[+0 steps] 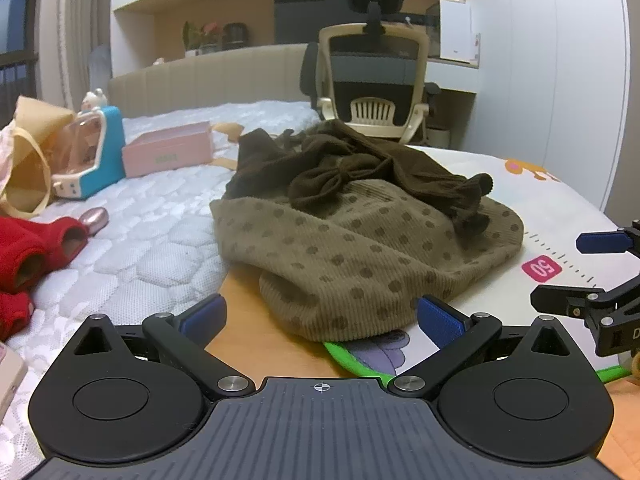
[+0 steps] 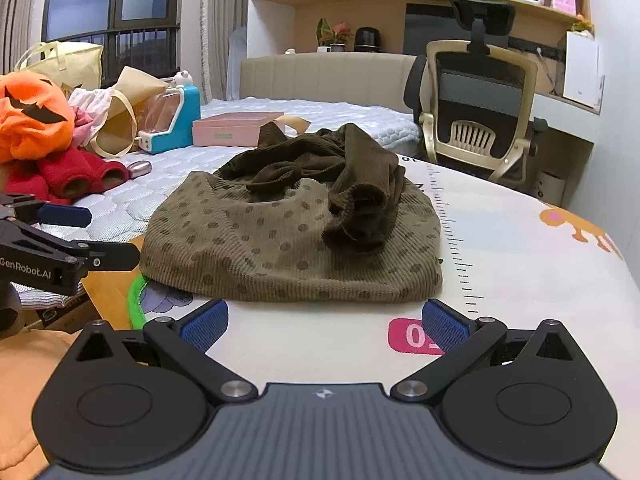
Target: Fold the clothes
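Note:
An olive polka-dot corduroy garment lies bunched on a white play mat, with dark brown sleeves and a bow heaped on top. My left gripper is open just short of the garment's near hem, its blue pads on either side of that edge. The right gripper is open too, a short way in front of the hem with nothing between its fingers. Each gripper shows at the edge of the other's view: the right gripper and the left gripper.
A quilted white mattress lies to the left with a red garment, a pink box, a blue toy and bags. An orange pumpkin item sits far left. An office chair stands behind the mat.

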Demonstrator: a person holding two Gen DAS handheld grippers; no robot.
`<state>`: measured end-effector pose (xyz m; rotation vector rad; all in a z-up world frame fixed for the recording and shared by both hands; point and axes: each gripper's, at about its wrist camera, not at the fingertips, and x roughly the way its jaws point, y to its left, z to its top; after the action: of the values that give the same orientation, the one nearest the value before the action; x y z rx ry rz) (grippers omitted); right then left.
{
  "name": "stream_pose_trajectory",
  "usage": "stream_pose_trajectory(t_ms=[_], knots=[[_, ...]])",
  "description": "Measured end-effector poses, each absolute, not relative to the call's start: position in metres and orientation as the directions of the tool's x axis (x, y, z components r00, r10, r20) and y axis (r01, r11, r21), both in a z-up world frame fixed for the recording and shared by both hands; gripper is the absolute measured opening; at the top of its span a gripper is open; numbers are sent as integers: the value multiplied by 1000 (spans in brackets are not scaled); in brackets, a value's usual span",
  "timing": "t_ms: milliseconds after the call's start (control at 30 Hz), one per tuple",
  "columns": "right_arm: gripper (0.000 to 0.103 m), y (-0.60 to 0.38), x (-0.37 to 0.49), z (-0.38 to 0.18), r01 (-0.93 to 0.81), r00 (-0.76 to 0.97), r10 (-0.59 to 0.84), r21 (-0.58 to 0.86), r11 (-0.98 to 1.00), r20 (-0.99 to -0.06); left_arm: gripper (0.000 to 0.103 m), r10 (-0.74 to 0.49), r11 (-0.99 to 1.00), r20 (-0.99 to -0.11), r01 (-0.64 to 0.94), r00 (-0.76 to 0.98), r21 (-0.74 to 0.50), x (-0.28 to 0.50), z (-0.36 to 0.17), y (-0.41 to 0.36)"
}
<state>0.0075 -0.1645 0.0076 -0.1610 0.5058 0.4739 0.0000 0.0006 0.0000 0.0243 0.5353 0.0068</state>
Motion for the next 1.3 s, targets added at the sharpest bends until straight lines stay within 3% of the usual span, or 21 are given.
stream_pose_trajectory(t_ms=[1300], knots=[[103,-165,7,9,-482,768,406,-29,876,-496,103,-3,1000,-536,10,844,10,6,-4,0]])
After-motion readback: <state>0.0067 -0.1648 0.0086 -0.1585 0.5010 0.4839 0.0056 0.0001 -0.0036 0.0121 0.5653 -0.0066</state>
